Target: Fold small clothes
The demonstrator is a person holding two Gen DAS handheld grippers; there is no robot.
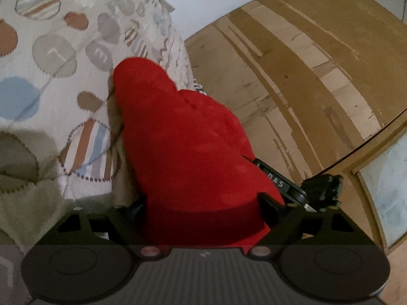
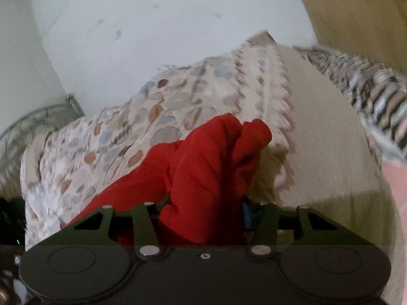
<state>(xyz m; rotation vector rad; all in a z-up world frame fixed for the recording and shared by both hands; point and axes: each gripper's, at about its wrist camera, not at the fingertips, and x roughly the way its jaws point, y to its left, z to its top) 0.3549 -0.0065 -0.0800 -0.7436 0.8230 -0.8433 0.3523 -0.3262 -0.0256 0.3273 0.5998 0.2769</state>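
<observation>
On my left wrist view, a red soft fabric garment (image 1: 188,152) fills the centre of the frame, draped right over the left gripper (image 1: 201,203). The cloth runs down between the 2 black finger mounts and hides the fingertips, so I cannot tell whether they press on it or stand wide. Behind it, upper left, lies a cream bedspread with brown, grey and blue round patches (image 1: 51,50); upper right is a brown wooden cabinet panel (image 1: 305,63).

On my right wrist view, the same red garment (image 2: 208,167) bunches up in the centre, rising from between the right gripper (image 2: 203,211) mounts. The mounts sit fairly narrow around the bundle and the cloth stands up out of them, so I read this one as clamped on the fabric. The patterned bedspread (image 2: 127,139) spreads across the middle left, blurred, with a pale wall (image 2: 165,38) above.
</observation>
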